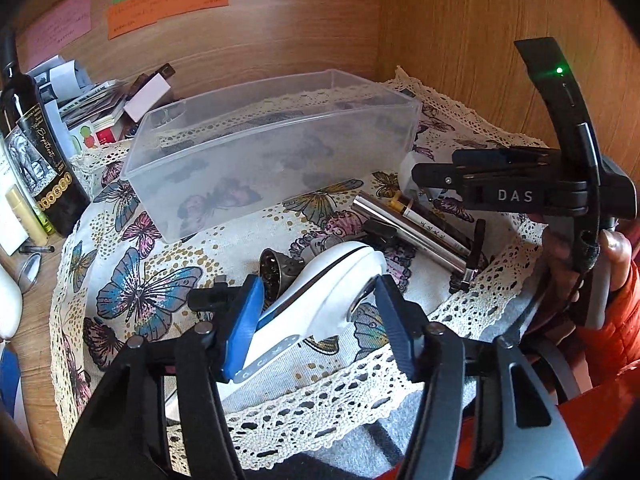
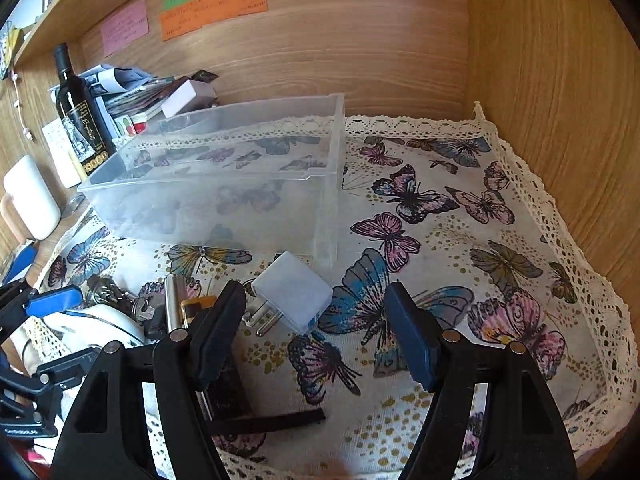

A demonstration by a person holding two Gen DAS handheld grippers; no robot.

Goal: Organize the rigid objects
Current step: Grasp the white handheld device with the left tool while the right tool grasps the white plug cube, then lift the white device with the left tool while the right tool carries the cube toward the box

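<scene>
A clear plastic bin [image 1: 272, 152] stands empty on the butterfly cloth; it also shows in the right wrist view [image 2: 224, 184]. My left gripper [image 1: 320, 320] has its fingers closed around a white handheld device [image 1: 320, 300] that lies on the cloth. Behind the device lie a metal tube [image 1: 412, 232], a pen, keys and a small round metal grinder [image 1: 274, 272]. My right gripper [image 2: 316, 332] is open and empty just above a white plug adapter [image 2: 294, 296] lying on the cloth. It shows from the side in the left wrist view [image 1: 416, 176].
A dark wine bottle [image 2: 80, 120], stacked papers and boxes [image 2: 152, 96], and a white jar [image 2: 30, 196] stand at the left. Wooden walls close the back and right [image 2: 540, 80]. A black strip [image 2: 272, 420] lies near the cloth's front edge.
</scene>
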